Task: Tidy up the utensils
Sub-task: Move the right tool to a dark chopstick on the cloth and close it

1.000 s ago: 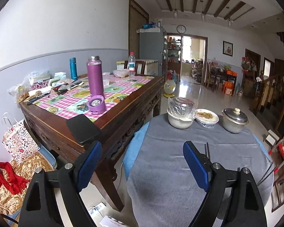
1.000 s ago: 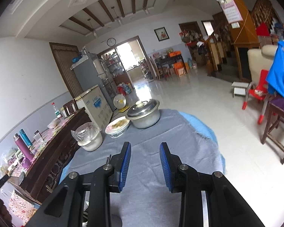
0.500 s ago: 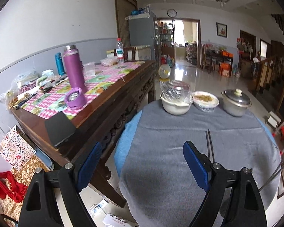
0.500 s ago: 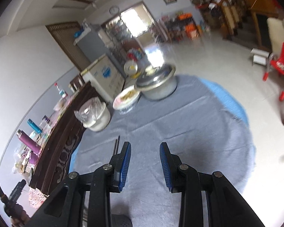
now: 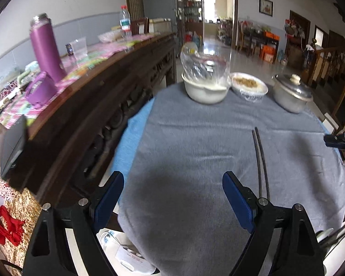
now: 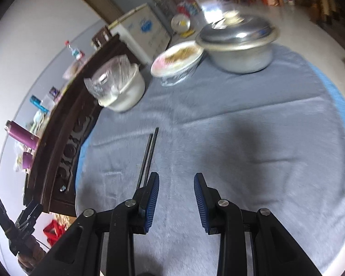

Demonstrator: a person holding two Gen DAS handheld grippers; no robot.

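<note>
A pair of black chopsticks (image 5: 260,161) lies side by side on the grey cloth of the round table (image 5: 195,151). In the right wrist view the chopsticks (image 6: 148,156) point away, just beyond my right gripper's left fingertip. My left gripper (image 5: 173,188) is wide open and empty above the near part of the cloth, with the chopsticks just right of its right finger. My right gripper (image 6: 176,186) is open and empty, low over the cloth.
A white bowl with a plastic bag (image 5: 205,87), a bowl of food (image 5: 249,87) and a lidded metal pot (image 5: 292,94) stand at the table's far edge. A dark wooden sideboard (image 5: 85,105) with a purple flask (image 5: 47,48) is at the left.
Both grippers have tipped down and moved forward toward the table. The chopsticks, bowls and pot now look closer. Both jaws keep the same opening.
</note>
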